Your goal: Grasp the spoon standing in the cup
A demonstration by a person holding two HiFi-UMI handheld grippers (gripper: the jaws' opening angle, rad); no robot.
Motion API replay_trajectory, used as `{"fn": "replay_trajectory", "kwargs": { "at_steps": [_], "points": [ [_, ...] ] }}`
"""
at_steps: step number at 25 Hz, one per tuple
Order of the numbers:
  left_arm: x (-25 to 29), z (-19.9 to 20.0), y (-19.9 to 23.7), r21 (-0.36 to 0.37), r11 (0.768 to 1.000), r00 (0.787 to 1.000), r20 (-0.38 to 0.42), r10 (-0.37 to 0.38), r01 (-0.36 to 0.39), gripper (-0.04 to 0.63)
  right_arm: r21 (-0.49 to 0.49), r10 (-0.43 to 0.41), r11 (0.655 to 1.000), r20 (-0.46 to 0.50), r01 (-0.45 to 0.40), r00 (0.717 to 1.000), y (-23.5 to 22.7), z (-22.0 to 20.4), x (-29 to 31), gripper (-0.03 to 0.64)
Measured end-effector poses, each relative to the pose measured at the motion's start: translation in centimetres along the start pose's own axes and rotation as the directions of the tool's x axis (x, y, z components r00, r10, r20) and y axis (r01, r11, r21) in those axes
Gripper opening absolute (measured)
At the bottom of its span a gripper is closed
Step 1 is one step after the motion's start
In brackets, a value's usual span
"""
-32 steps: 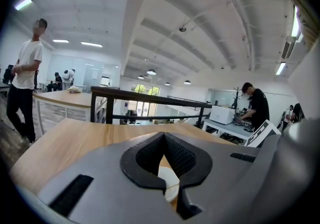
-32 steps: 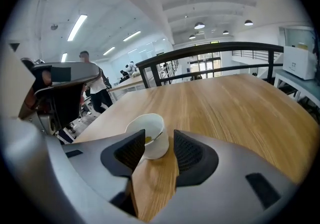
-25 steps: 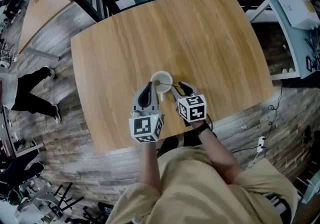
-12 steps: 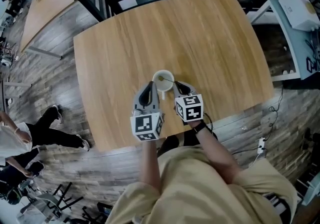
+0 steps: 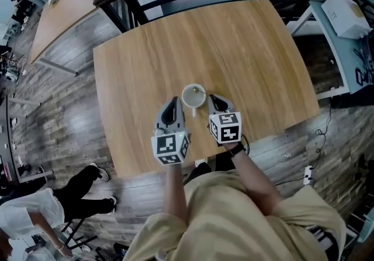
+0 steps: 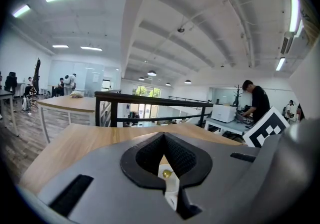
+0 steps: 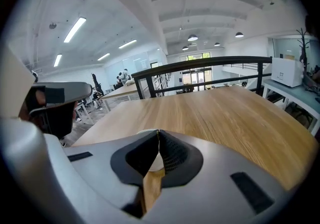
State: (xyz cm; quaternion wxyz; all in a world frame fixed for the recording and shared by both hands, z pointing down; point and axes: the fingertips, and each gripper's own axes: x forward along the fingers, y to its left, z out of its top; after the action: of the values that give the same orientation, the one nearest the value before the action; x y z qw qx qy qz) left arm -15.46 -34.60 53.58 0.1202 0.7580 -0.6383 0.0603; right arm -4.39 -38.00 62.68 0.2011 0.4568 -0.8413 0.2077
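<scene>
The jaws of the right claw have just been closing and are now clenched, pad tip against pad tip, as is shown in the right gripper view. No handle can be made out between the pads there; only a sliver of the white cup is seen through the hollow behind them. One second ago a thin handle was seen slanting from the cup toward the then-open right claw; now the spoon is reduced to a gold point inside the rim, apart from the claw tips. It is therefore judged that the grasp is unconfirmed and may have closed on nothing. The cup is placed near the near edge of the bench, about midway along it, between the two claws. The left claw is clenched and empty beside the cup; through its lower gap the gold knob of the spoon is seen above the cup. The spoon's bowl and most of its handle are hidden by the cup wall and the claw bodies.
</scene>
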Motion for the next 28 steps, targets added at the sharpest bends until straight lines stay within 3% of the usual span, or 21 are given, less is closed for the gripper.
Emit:
{"fn": "replay_trajectory", "kwargs": {
  "at_steps": [16, 21, 28],
  "points": [
    [-4.6, 4.3, 0.0, 0.069, 0.997, 0.997, 0.076, -0.025, 0.02, 0.005, -0.044, -0.042, 0.998, 0.198, 0.051, 0.979, 3.1, 6.3, -6.8, 0.015],
    [-5.8, 6.6, 0.4, 0.098, 0.995, 0.995, 0.103, 0.001, -0.011, 0.005, -0.063, -0.041, 0.996, 0.281, 0.061, 0.959, 3.9, 9.3, -9.7, 0.015],
    [-7.9, 9.9, -0.5, 0.146, 0.989, 0.986, 0.164, -0.021, -0.004, 0.005, -0.09, -0.043, 0.992, 0.397, 0.085, 0.917, 4.7, 13.4, -14.0, 0.015]
  ]
}}
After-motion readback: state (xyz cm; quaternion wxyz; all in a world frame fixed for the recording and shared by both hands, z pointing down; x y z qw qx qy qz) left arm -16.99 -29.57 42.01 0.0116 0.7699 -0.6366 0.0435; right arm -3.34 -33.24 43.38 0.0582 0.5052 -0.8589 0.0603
